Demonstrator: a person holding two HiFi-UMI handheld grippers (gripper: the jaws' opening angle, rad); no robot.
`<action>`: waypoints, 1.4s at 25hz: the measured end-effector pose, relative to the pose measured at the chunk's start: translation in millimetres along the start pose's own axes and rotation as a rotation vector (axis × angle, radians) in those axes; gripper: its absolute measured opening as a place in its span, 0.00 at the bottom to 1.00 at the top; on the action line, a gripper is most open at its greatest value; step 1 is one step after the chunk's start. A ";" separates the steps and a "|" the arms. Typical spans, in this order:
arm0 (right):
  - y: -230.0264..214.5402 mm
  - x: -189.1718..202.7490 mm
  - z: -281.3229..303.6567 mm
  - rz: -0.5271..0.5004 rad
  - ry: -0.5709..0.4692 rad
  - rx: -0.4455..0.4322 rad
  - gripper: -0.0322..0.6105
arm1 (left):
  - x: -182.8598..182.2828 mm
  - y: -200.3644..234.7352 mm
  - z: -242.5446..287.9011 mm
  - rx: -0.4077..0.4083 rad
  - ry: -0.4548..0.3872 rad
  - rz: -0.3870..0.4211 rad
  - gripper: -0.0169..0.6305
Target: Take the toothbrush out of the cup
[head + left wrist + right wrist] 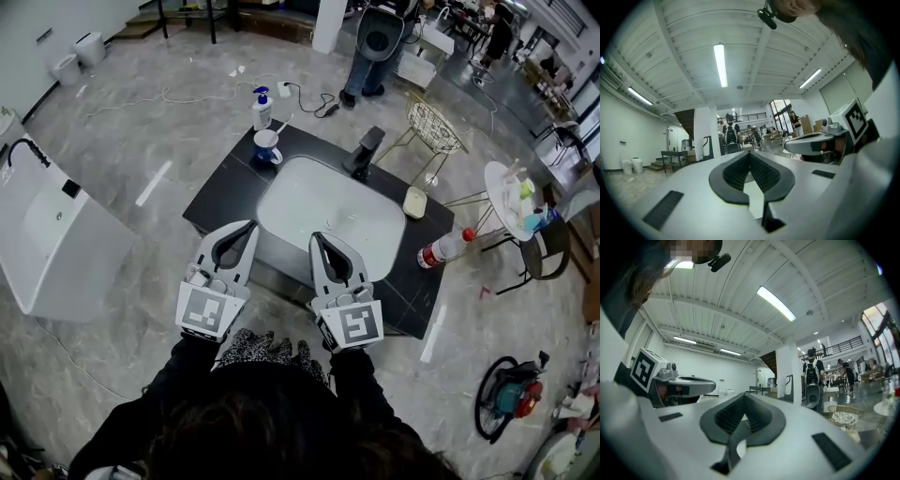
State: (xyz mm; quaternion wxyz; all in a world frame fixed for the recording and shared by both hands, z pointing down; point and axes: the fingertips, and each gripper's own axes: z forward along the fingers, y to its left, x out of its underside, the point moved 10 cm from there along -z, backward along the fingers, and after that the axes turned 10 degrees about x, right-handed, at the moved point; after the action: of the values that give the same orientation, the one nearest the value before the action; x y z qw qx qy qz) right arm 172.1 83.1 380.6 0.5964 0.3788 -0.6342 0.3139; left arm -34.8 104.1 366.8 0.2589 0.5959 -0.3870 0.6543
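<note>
A blue cup (267, 147) stands at the far left corner of the black counter (221, 190), and a thin pale toothbrush handle (281, 125) seems to stick up out of it. Both grippers hang level at the counter's near edge, well short of the cup. My left gripper (250, 226) is shut and holds nothing; in its own view the ribbed pads meet at the tip (750, 153). My right gripper (318, 237) is over the near rim of the white sink (281, 187), also shut and holding nothing (744, 396). The cup shows in neither gripper view.
A pump bottle (262, 108) stands behind the cup. A black faucet (364, 150) sits at the sink's far side, a soap dish (414, 202) and a red-capped bottle (444, 248) to its right. A wire chair (435, 126) and a person (372, 47) are beyond.
</note>
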 end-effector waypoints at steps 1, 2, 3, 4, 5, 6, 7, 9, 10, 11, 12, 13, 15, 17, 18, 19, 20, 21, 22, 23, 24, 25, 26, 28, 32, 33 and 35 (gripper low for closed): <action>-0.1 1.0 2.3 0.001 0.000 -0.004 0.05 | -0.1 1.3 0.8 -0.002 0.000 -0.003 0.04; 0.0 2.5 4.7 0.003 0.001 -0.009 0.05 | 0.2 2.7 1.5 -0.005 0.000 -0.007 0.04; 0.3 4.1 7.2 0.004 0.004 -0.013 0.05 | 0.7 4.4 1.9 -0.008 -0.001 -0.012 0.04; 0.7 5.6 9.5 0.005 0.008 -0.018 0.06 | 1.4 6.1 1.8 -0.013 -0.005 -0.019 0.04; 1.2 6.6 11.7 0.005 0.012 -0.022 0.05 | 2.1 8.0 1.2 -0.018 -0.010 -0.028 0.04; 1.4 7.0 13.8 0.006 0.015 -0.026 0.06 | 2.7 10.0 0.6 -0.022 -0.016 -0.038 0.04; 1.4 7.2 15.9 0.006 0.017 -0.028 0.05 | 3.4 12.3 0.2 -0.025 -0.021 -0.045 0.04; 0.5 7.9 20.9 0.004 0.018 -0.030 0.05 | 5.5 17.1 1.4 -0.028 -0.029 -0.050 0.04; -0.1 8.5 23.8 0.003 0.019 -0.030 0.05 | 6.6 19.5 2.7 -0.028 -0.031 -0.053 0.04; -0.5 9.3 26.8 0.002 0.020 -0.030 0.05 | 7.8 21.8 4.3 -0.027 -0.031 -0.055 0.04; -0.9 10.1 29.8 0.001 0.021 -0.029 0.05 | 9.3 24.4 6.2 -0.024 -0.029 -0.056 0.04; -1.2 11.0 33.0 0.001 0.023 -0.029 0.05 | 11.0 27.2 8.3 -0.021 -0.026 -0.055 0.04; -1.1 12.3 39.9 0.001 0.025 -0.029 0.05 | 14.0 34.1 12.9 -0.012 -0.017 -0.049 0.04; -1.4 13.1 48.1 -0.003 0.029 -0.023 0.05 | 16.5 42.9 18.5 -0.005 -0.016 -0.043 0.04; -1.9 13.4 52.9 -0.005 0.031 -0.019 0.05 | 17.5 47.8 21.8 -0.001 -0.018 -0.043 0.04; -2.7 13.7 58.2 -0.008 0.033 -0.015 0.05 | 18.5 52.9 25.4 0.003 -0.021 -0.045 0.04; -3.4 14.1 63.7 -0.010 0.033 -0.011 0.05 | 19.4 58.1 29.0 0.007 -0.023 -0.047 0.04; -4.1 14.7 69.0 -0.011 0.033 -0.007 0.05 | 20.7 63.1 32.6 0.013 -0.024 -0.050 0.04; -4.8 15.5 74.0 -0.011 0.034 -0.002 0.05 | 22.6 67.7 36.1 0.019 -0.023 -0.051 0.04; -5.5 16.5 78.9 -0.011 0.036 0.005 0.06 | 25.1 72.2 39.7 0.026 -0.022 -0.053 0.04; -6.3 16.8 84.5 -0.010 0.039 0.015 0.05 | 27.6 77.2 43.5 0.034 -0.022 -0.055 0.04; -7.0 16.1 91.1 -0.006 0.045 0.028 0.05 | 29.5 83.0 47.8 0.041 -0.024 -0.056 0.04; -7.5 14.7 98.5 -0.003 0.050 0.041 0.05 | 30.2 89.4 52.3 0.048 -0.028 -0.056 0.04; -8.7 14.6 112.9 -0.005 0.052 0.050 0.05 | 30.4 103.0 61.0 0.059 -0.034 -0.062 0.04; -12.2 17.7 139.3 -0.014 0.047 0.057 0.05 | 33.4 131.0 76.0 0.066 -0.040 -0.075 0.04; -13.1 17.7 145.4 -0.013 0.050 0.065 0.05 | 34.9 137.6 79.5 0.068 -0.038 -0.072 0.04; -14.8 19.2 156.8 -0.009 0.063 0.077 0.05 | 39.3 149.7 86.3 0.074 -0.023 -0.054 0.04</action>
State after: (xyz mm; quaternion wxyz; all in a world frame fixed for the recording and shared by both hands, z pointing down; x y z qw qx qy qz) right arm 103.5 -59.9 384.6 0.6025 0.3945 -0.6008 0.3470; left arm -110.7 -55.8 374.9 0.2496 0.6228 -0.3494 0.6540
